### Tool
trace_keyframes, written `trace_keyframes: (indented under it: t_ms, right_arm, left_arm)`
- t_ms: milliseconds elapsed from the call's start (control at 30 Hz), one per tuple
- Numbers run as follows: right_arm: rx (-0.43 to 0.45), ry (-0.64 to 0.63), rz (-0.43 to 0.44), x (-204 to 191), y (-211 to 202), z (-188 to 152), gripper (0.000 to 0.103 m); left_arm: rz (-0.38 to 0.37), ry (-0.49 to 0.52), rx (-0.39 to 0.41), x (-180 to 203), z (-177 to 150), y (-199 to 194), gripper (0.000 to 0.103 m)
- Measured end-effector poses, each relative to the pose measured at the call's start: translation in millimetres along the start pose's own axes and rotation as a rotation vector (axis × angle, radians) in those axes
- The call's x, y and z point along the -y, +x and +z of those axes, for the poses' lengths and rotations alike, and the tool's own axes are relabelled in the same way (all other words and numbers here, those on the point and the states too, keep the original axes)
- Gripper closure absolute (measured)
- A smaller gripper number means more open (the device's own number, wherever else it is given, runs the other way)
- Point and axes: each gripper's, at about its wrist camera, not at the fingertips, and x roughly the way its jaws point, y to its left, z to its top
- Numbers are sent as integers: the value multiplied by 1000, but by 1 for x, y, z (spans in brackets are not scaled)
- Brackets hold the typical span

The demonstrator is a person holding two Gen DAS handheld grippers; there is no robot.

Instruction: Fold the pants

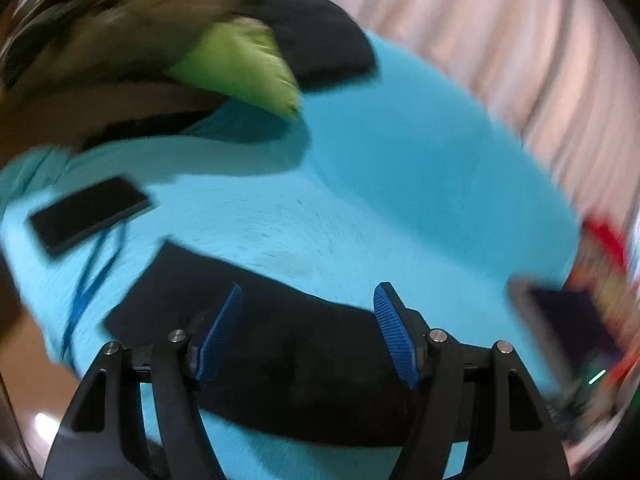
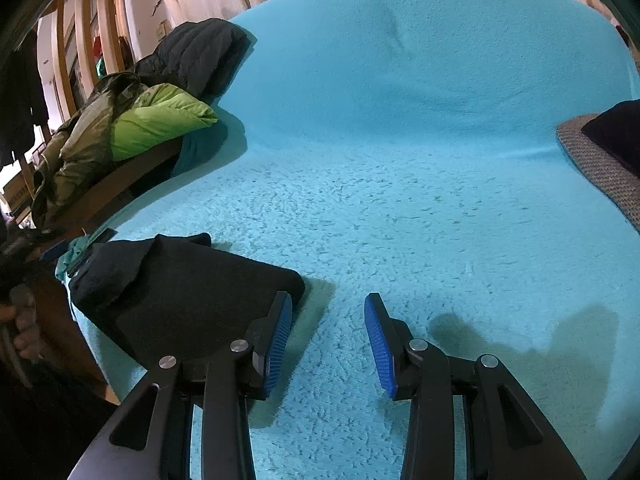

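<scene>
Turquoise fleece blanket [image 1: 400, 184] fills the blurred left wrist view, where the left tool [image 1: 308, 320] hangs with jaws spread and empty above the black folded pants [image 1: 280, 360] at the bottom centre, a dark flat phone-like slab [image 1: 88, 214] at mid left and a jacket pile [image 1: 192, 40] at the top. In the right wrist view the right tool [image 2: 328, 336] stands parted and empty over bare fleece at lower centre, the pants [image 2: 192, 292] just left of its left finger, and a grey woven cushion [image 2: 600, 164] at the right edge.

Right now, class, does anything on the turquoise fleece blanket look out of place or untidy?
Yes: the black folded pants carry a rumpled flap at their far left corner, and a flat black rectangular object lies beside them on the turquoise fleece blanket.
</scene>
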Motion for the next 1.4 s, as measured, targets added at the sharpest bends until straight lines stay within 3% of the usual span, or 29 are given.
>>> trace_keyframes:
  t_ms: [100,200,433,733,867,1100,1267,1367,1400]
  right_arm:
    - [-8,2,15,-1,3,0,64]
    - [-24,-7,25,-4,8,-1,64]
    - [-24,-4,26,-5,7,-3,64]
    - [-19,2,32,-3,6,-3,64]
    - [-14,9,31,-2,5,-3,64]
    - [-10,9,28,-2,5,-3,64]
    - [-11,4,26,-3,5,-3,64]
    - [-10,6,26,-2,4,-3,64]
    - [-10,8,26,-2,4,-3,64]
  left_arm:
    - [-111,-246,55,-48,-4,-31,27]
    - [-224,-492,62,-88,-16,-34,27]
    - [-303,-787,-11,-131,-46,1,27]
    - [-285,-828,-5,-148,-52,26,27]
    - [-271,-795,27,-149,-44,28,27]
    - [-358,-822,29,-152,-40,45,27]
    - [-354,-803,23,-149,-44,39,28]
    - [-315,-819,52,-159,-46,33,37]
    - [-305,-821,50,-160,-47,33,46]
